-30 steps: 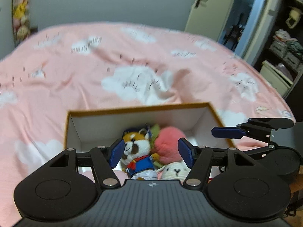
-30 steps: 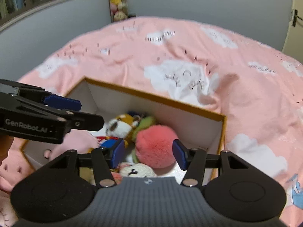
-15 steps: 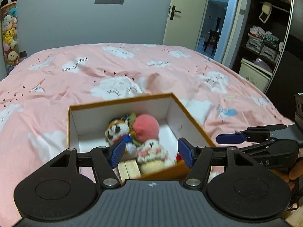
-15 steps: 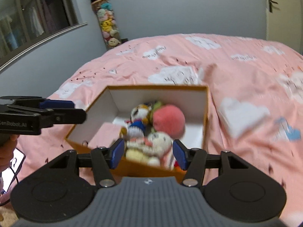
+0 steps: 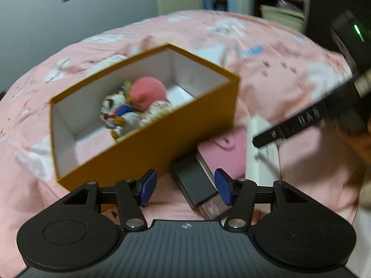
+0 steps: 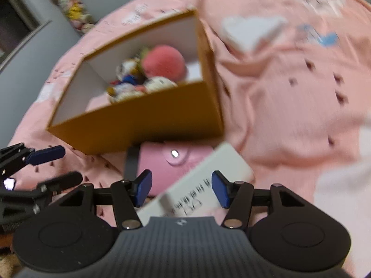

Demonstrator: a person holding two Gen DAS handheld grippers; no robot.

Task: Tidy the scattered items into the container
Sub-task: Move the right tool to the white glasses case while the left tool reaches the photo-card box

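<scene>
An orange box (image 5: 162, 143) with a white inside lies on the pink bed, holding a pink ball plush (image 5: 146, 92), a tiger plush (image 5: 116, 108) and a white plush. In front of it lie a dark flat case (image 5: 194, 183), a pink snap pouch (image 5: 229, 148) and a white printed box (image 5: 262, 157). My left gripper (image 5: 185, 186) hovers over the dark case with its jaws closing, and the pads are clear of it. My right gripper (image 6: 182, 188) stands open above the white box (image 6: 199, 190), beside the pouch (image 6: 162, 162) and the orange box (image 6: 143, 125).
The pink cloud-print bedcover (image 5: 278, 69) spreads all round the box. A door and dark shelves (image 5: 283, 11) stand beyond the bed's far right. A hanging column of plush toys (image 6: 69, 4) is on the far wall. The left gripper (image 6: 55, 166) shows at the right wrist view's left edge.
Both grippers have drawn back from over the box, sunk and rolled. The case, pouch and white box have come into view in front of it. The left jaws have narrowed a little.
</scene>
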